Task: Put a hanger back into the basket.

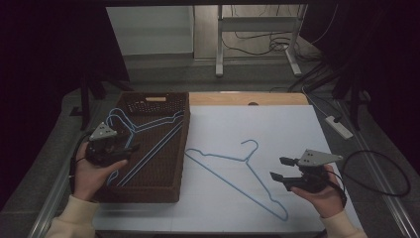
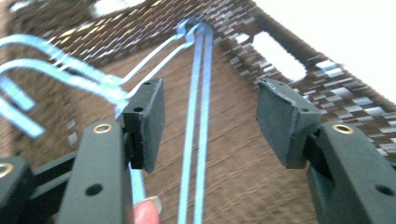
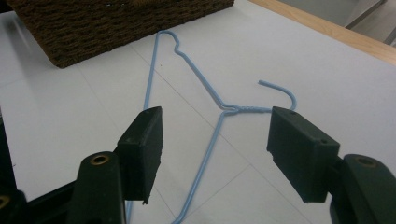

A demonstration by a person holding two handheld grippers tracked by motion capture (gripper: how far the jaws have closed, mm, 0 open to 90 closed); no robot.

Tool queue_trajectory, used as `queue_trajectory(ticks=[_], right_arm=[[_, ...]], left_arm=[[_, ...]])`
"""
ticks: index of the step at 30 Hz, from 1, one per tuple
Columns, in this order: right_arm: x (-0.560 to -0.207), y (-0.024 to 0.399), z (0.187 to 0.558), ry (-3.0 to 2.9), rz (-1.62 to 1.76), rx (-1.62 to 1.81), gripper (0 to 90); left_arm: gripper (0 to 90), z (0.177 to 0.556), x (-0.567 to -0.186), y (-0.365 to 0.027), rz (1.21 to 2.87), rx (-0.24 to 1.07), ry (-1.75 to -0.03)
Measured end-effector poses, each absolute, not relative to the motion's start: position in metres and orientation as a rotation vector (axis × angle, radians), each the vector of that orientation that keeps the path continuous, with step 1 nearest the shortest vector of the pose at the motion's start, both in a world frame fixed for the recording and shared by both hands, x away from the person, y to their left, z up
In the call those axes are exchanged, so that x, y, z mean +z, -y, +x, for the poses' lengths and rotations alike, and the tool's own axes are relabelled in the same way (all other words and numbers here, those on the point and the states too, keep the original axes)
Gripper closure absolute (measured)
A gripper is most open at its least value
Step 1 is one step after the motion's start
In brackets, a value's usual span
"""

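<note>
While you hold a gripper in each hand, both sets of jaws stand apart and grasp nothing. Your left gripper [image 1: 130, 148] sits over the left side of the brown woven basket [image 1: 163, 191], which occupies the left part of the bench [image 1: 277, 124], its near wall close to the bench's near edge. In the left gripper view, that gripper [image 2: 210, 116] looks down into the basket [image 2: 289, 51]; its two pads are well separated, and two blue wire hangers [image 2: 196, 140] lie on the basket floor between and beyond them. A fingertip [image 2: 145, 212] shows at the bottom edge of that view, beside the left jaw.

In the high view, the hangers in the basket [image 1: 148, 144] lie stacked, their hooks toward the basket's far left corner and partly over its left rim.

Your right gripper [image 1: 278, 168] is held above the bench's near right area, jaws pointing left. A third blue hanger [image 1: 233, 173] lies flat on the white bench surface, between the basket and that gripper, hook toward the far edge. In the right gripper view, the right gripper [image 3: 215, 154] frames this hanger [image 3: 205, 93]: its twisted neck lies between the open pads, and one shoulder reaches near the basket's wall [image 3: 116, 28]. The pads do not touch the wire.
</note>
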State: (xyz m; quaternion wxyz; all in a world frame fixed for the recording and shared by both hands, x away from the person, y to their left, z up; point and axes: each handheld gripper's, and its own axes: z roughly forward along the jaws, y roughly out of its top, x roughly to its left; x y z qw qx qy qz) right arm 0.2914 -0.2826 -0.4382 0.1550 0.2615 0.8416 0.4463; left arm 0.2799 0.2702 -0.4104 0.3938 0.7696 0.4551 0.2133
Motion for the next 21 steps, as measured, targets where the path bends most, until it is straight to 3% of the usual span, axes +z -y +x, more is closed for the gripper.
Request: queue_trajectory(ticks=[12, 21], right_arm=[[-0.443, 0.281, 0.29, -2.424, 0.756, 1.263, 36.2], [-0.446, 0.28, 0.29, -2.436, 0.767, 1.25, 35.8]], left_arm=[[40.2, 0.262, -0.411, -0.224, 1.942, 0.44, -0.975], [39.6, 0.251, -0.418, -0.216, 1.911, 0.417, -0.967]])
